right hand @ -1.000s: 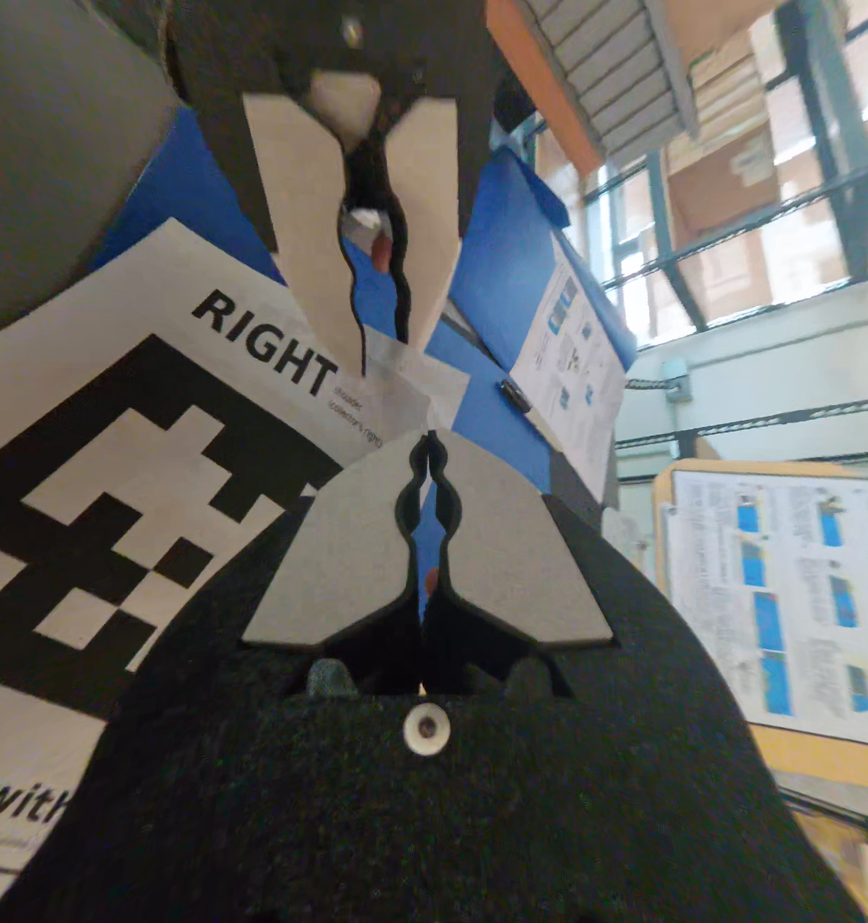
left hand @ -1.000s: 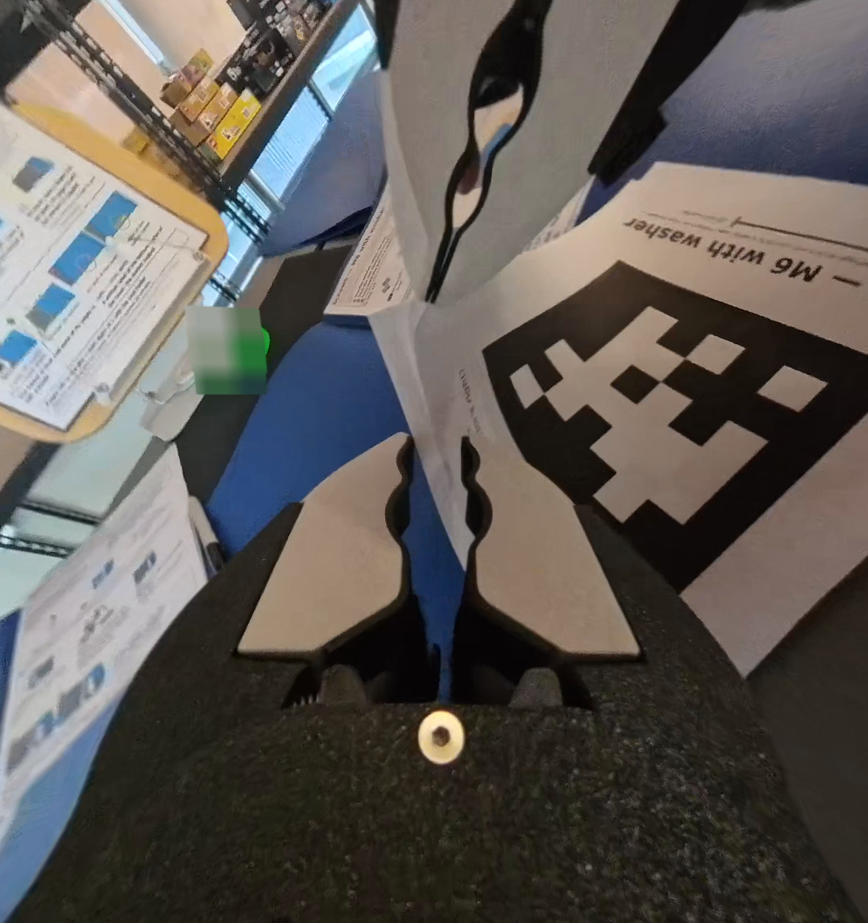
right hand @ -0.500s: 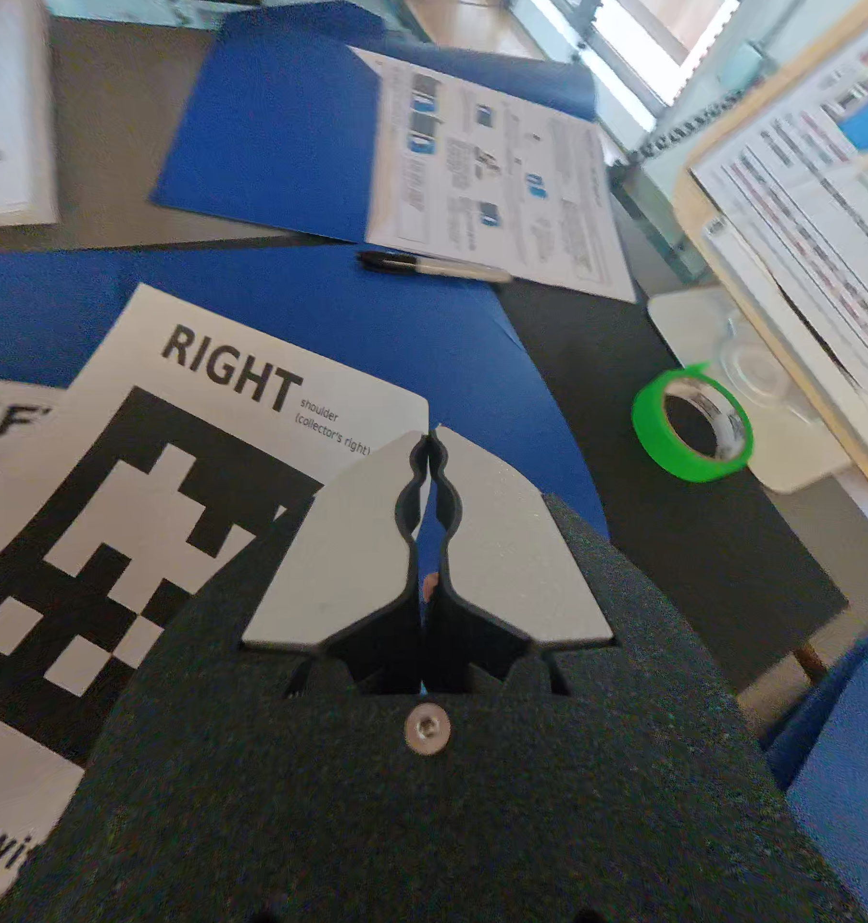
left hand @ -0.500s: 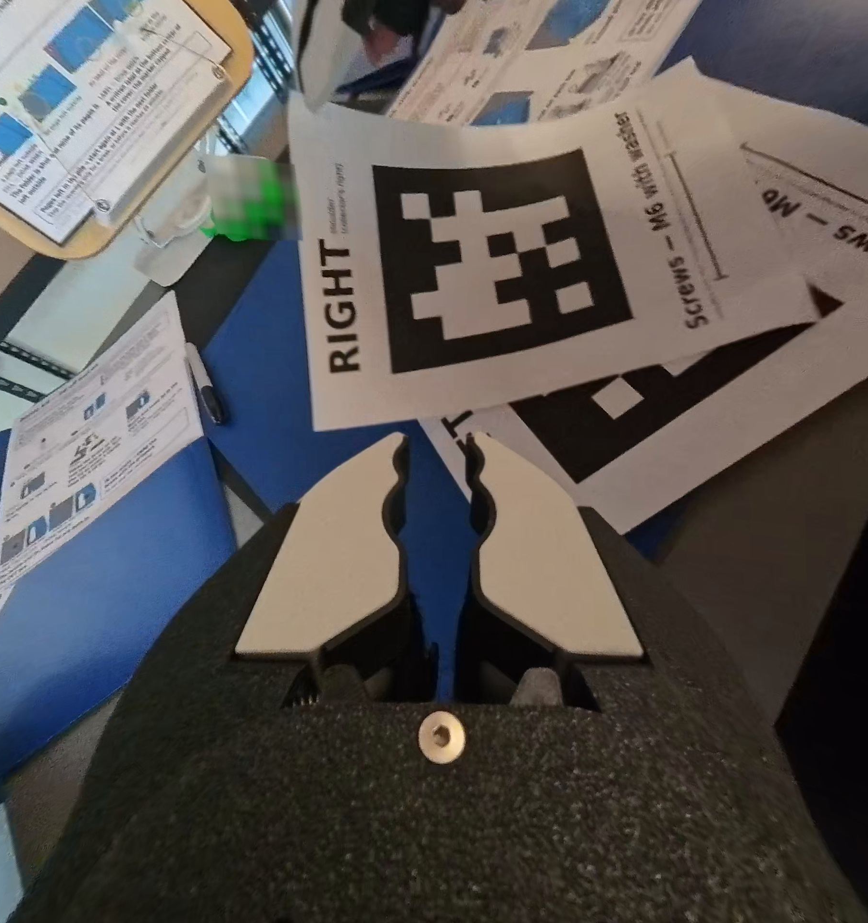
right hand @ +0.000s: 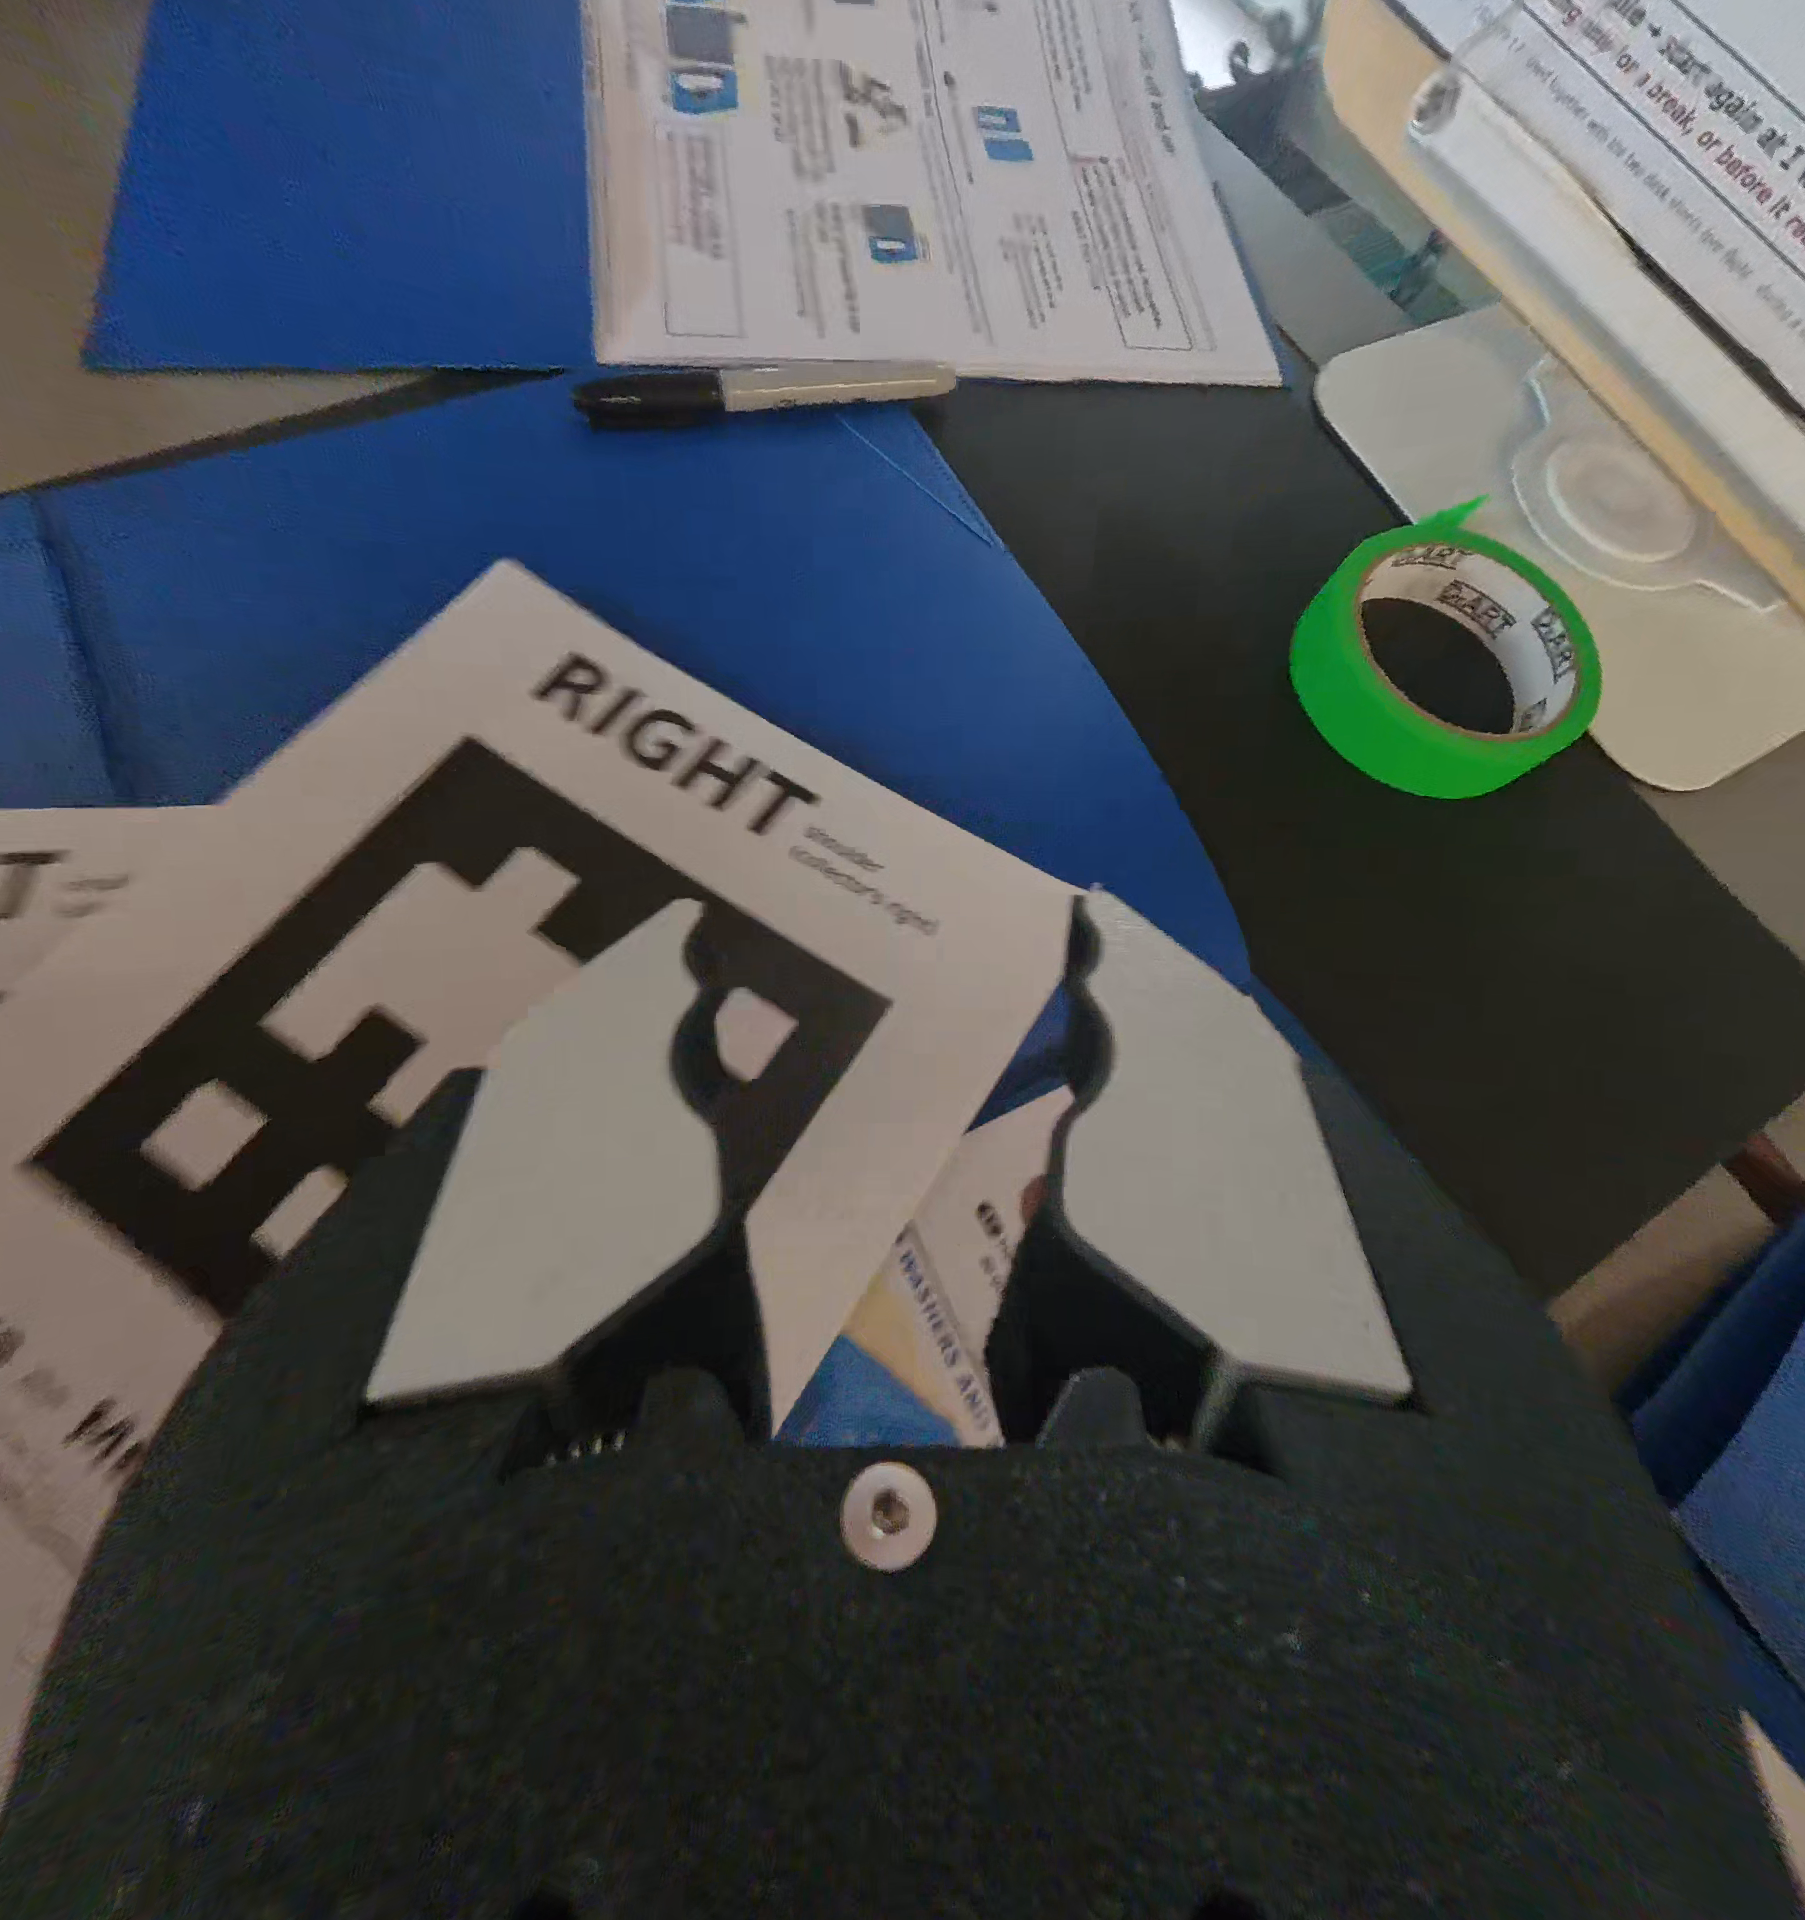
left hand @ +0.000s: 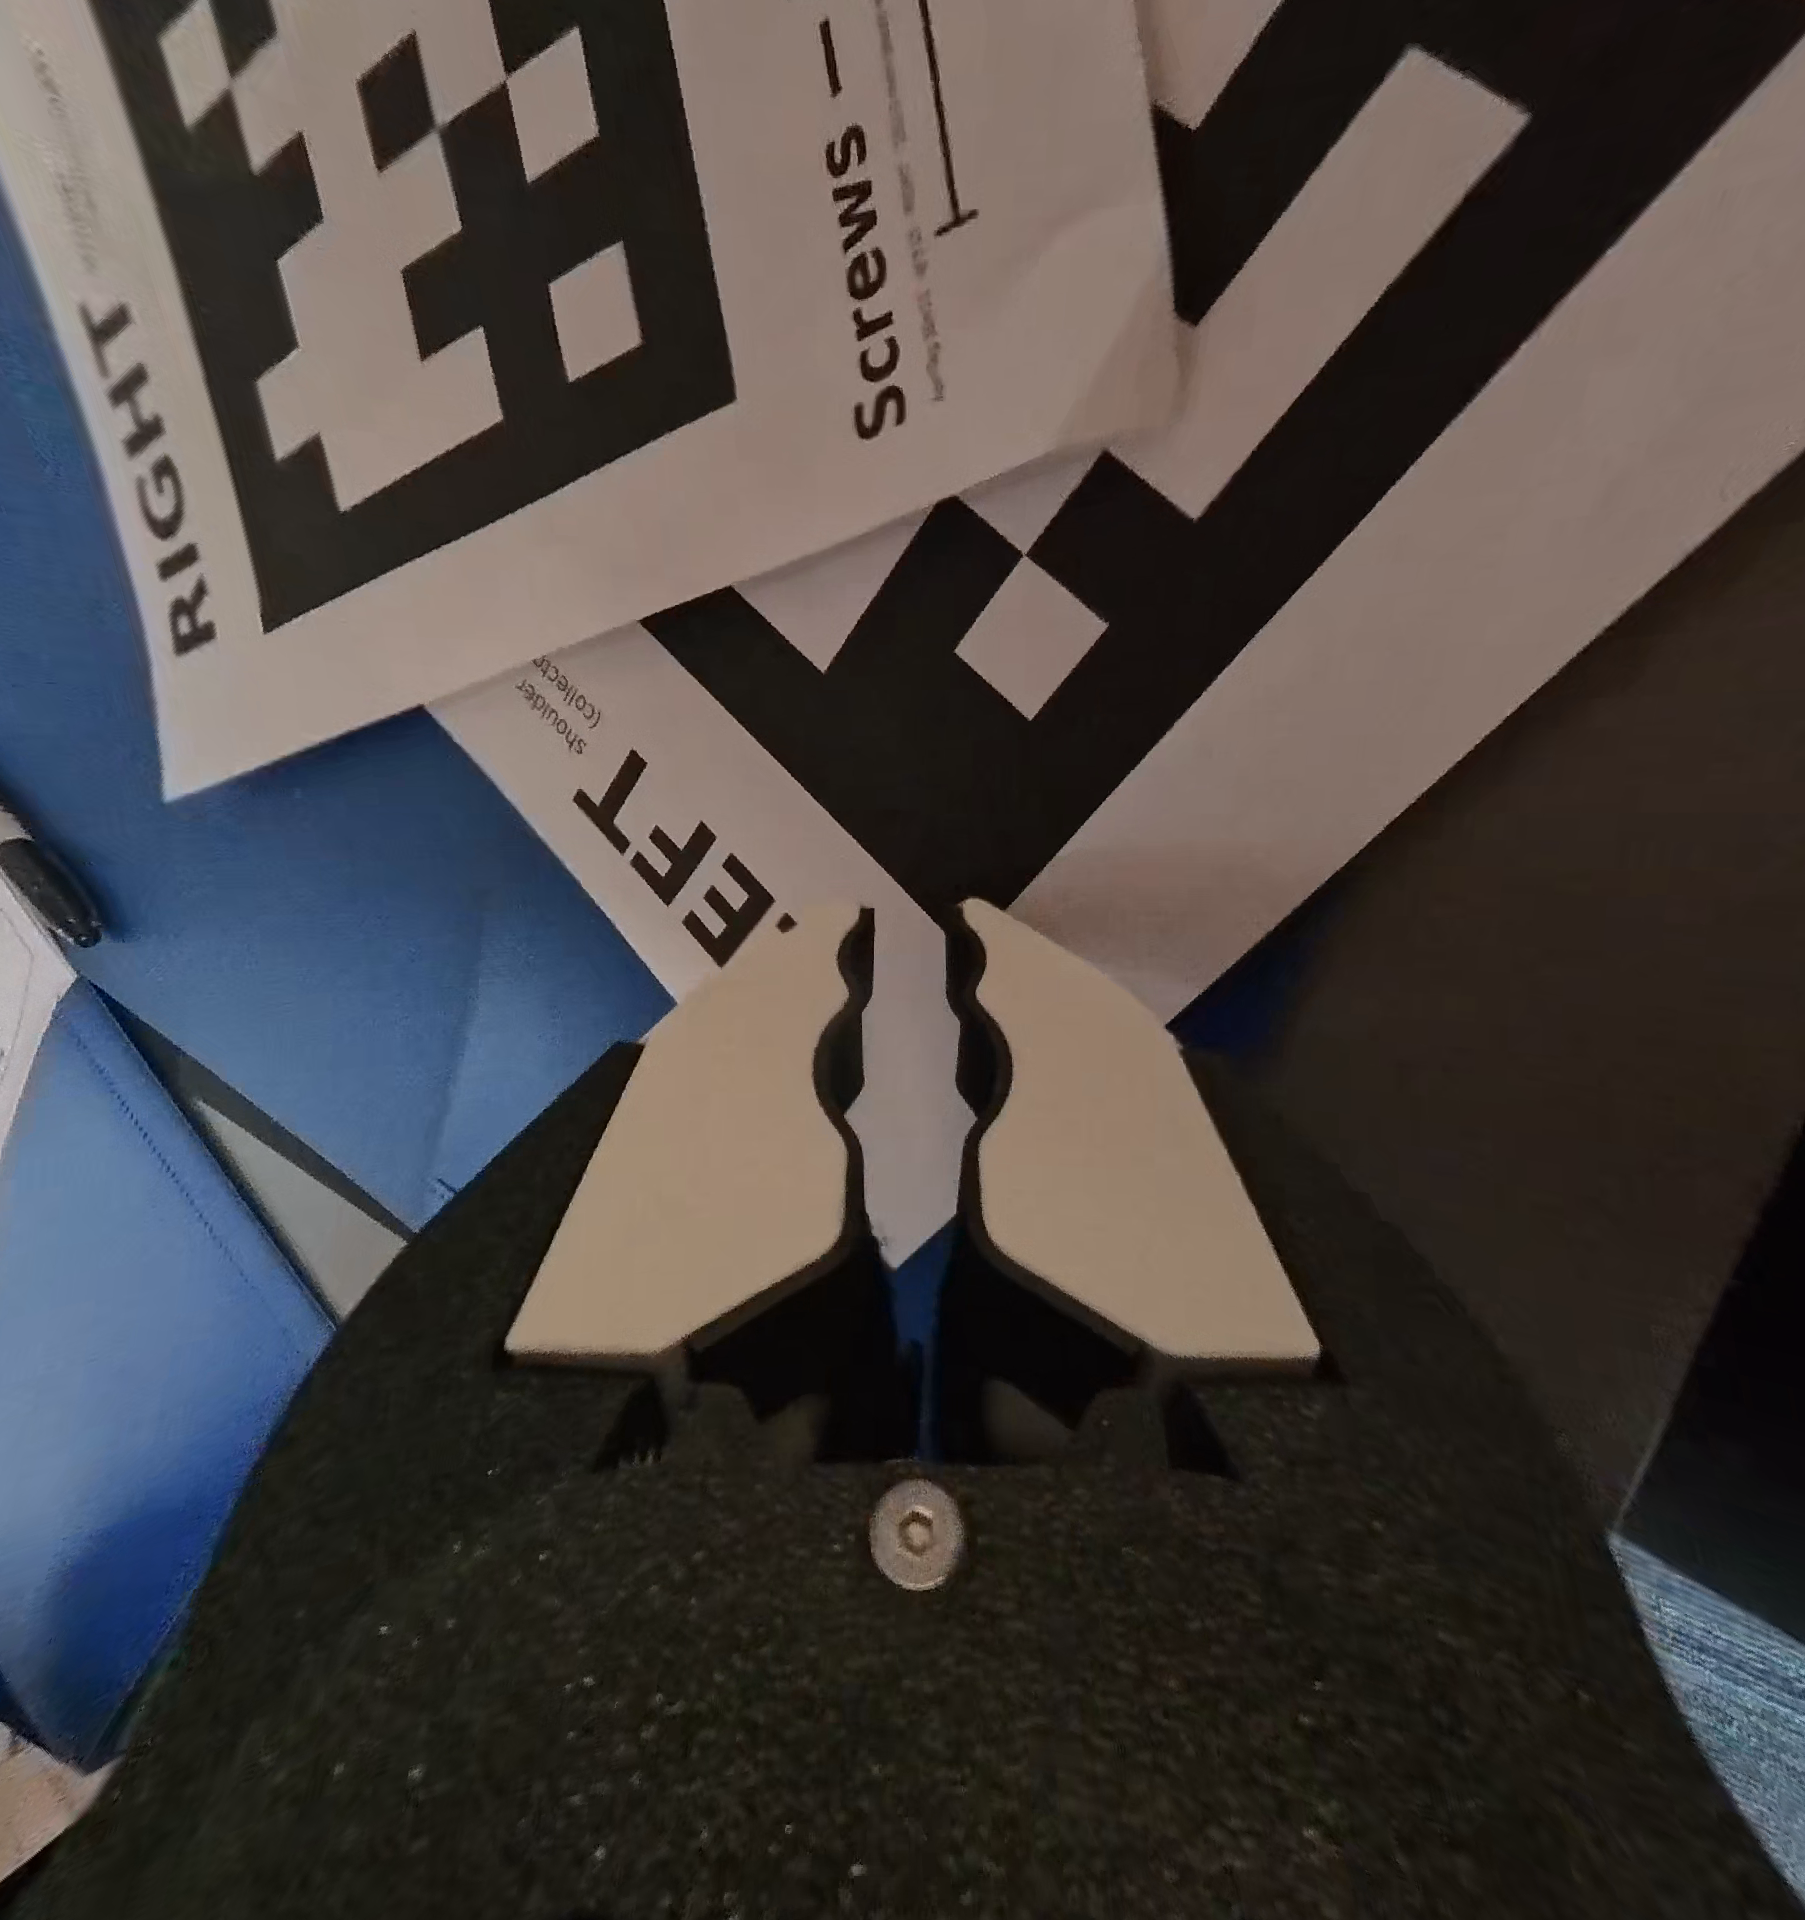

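A white sheet with a black square marker lies askew on a second similar sheet and a blue folder. My right gripper is open wide. The top sheet's near corner lies between and below its fingers, and I cannot tell if they touch it. In the left wrist view the top sheet overlaps the lower sheet. My left gripper hovers over the lower sheet's near corner with a narrow gap between its fingers, holding nothing.
A black and grey marker pen lies on the folder's far edge, by a printed instruction sheet on another blue folder. A green tape roll sits on the dark table at right, by a clear stand. The pen also shows in the left wrist view.
My right gripper has opened and let go of the top sheet, which now lies flat on the lower sheet and folder. My left gripper has come closer over the sheets.
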{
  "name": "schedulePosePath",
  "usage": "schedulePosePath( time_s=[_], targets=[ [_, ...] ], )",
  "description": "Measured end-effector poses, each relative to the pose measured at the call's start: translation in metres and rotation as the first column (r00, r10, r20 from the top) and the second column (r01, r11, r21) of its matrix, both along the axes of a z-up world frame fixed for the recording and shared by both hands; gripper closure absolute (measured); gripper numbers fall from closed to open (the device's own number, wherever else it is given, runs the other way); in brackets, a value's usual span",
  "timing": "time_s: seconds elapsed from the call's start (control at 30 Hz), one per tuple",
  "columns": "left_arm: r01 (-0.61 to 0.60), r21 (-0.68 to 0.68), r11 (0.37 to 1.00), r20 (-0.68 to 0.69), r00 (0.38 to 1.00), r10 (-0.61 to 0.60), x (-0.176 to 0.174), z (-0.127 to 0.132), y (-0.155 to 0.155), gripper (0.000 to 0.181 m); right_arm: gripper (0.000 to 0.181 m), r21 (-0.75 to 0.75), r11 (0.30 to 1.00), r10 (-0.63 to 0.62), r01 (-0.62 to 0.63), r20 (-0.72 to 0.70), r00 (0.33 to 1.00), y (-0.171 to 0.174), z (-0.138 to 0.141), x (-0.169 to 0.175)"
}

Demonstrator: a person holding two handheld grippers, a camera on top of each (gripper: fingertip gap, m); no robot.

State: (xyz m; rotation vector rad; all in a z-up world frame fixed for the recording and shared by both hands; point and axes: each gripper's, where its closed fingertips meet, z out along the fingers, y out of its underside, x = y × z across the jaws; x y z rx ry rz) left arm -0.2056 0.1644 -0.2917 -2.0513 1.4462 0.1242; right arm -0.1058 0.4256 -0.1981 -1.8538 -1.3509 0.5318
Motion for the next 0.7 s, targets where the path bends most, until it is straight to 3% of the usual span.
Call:
schedulePosePath(
  time_s=[0.03, 0.13, 0.23, 0.33, 0.43, 0.5, 0.6, 0.7],
  targets=[
    [-0.013, 0.002, 1.0, 0.01, 1.0, 0.013, -0.003, 0.001, 0.003, 0.167, 0.11, -0.022, 0.999, 0.039, -0.039, -0.015, 0.999, -0.014, 0.009, 0.005],
    [-0.109, 0.033, 0.994, 0.066, 0.992, 0.106, -0.016, 0.015, 0.011, 0.162, 0.101, -0.053, 0.984, 0.175, -0.172, 0.054, 0.983, -0.072, 0.027, 0.035],
    [-0.169, 0.019, 0.985, 0.269, 0.95, 0.158, -0.008, 0.05, 0.007, 0.14, 0.098, -0.084, 0.969, 0.245, -0.231, 0.24, 0.939, -0.135, 0.028, 0.081],
    [-0.118, -0.153, 0.981, 0.471, 0.864, 0.177, 0.023, 0.083, -0.017, 0.099, 0.098, -0.162, 0.971, 0.227, -0.178, 0.372, 0.9, -0.195, 0.021, 0.12],
    [-0.082, -0.307, 0.948, 0.542, 0.804, 0.245, 0.056, 0.098, -0.043, 0.097, 0.098, -0.197, 0.98, 0.122, -0.038, 0.431, 0.894, -0.241, 0.009, 0.138],
    [-0.079, -0.316, 0.945, 0.547, 0.799, 0.25, 0.074, 0.098, -0.054, 0.087, 0.089, -0.184, 0.982, 0.053, 0.03, 0.434, 0.899, -0.26, 0.004, 0.141],
    [-0.196, -0.251, 0.948, 0.477, 0.827, 0.297, 0.078, 0.09, -0.05, 0.077, 0.087, -0.083, 0.986, -0.089, 0.142, 0.453, 0.887, -0.264, 0.003, 0.145],
    [-0.243, -0.263, 0.934, 0.438, 0.832, 0.34, 0.076, 0.084, -0.049, 0.061, 0.077, -0.08, 0.981, -0.121, 0.174, 0.446, 0.887, -0.269, 0.0, 0.145]
  ],
)
